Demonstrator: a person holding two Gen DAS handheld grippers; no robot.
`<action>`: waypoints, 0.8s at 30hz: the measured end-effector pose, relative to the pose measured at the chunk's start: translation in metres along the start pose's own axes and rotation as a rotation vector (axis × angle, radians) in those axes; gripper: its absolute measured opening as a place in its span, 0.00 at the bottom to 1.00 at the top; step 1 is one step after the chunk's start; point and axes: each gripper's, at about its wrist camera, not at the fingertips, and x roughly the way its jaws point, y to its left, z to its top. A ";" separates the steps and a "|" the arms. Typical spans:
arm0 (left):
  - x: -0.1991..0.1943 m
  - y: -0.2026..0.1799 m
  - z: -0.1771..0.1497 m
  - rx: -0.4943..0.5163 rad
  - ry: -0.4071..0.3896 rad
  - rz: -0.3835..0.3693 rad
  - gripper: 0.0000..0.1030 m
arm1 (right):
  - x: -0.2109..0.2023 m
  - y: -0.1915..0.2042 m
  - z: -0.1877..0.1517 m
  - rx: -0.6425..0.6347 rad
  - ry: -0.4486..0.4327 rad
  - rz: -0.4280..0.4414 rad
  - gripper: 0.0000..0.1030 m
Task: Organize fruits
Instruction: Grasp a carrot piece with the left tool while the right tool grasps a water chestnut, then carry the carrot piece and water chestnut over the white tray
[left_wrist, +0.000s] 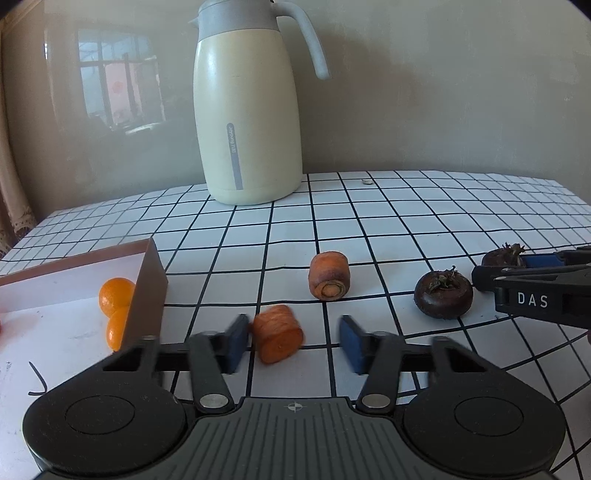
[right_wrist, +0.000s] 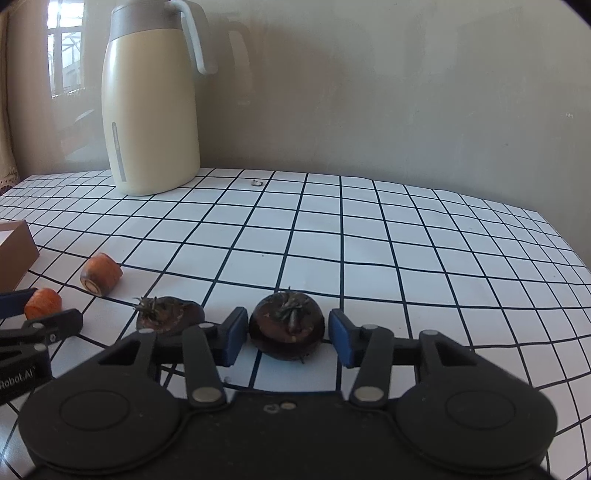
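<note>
Done: I count two oranges (left_wrist: 115, 295) in the box (left_wrist: 147, 295), far left | Left: two carrot pieces, two dark fruits on the table | left gripper (left_wrist: 291, 341) part-open around near carrot piece (left_wrist: 279, 334), left pad touching only | right gripper (right_wrist: 288, 334) part-open around near dark fruit (right_wrist: 286, 325), not gripped

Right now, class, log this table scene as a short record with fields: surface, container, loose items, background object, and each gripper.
surface: white tablecloth with black grid
container: brown cardboard box holding two small orange citrus fruits
loose items: two orange carrot chunks; two dark brown round fruits
background object: cream thermos jug
left gripper: around near carrot chunk, gap visible
right gripper: around dark fruit, gaps visible
</note>
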 end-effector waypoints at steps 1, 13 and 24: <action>0.000 0.000 0.000 -0.001 0.000 -0.002 0.40 | 0.000 0.000 0.000 0.000 -0.001 0.007 0.35; -0.006 -0.005 -0.002 0.026 -0.028 -0.042 0.27 | -0.006 -0.003 -0.002 -0.012 -0.009 -0.015 0.33; -0.012 -0.010 -0.002 0.040 -0.038 -0.060 0.27 | -0.014 -0.002 -0.002 -0.012 -0.023 -0.028 0.33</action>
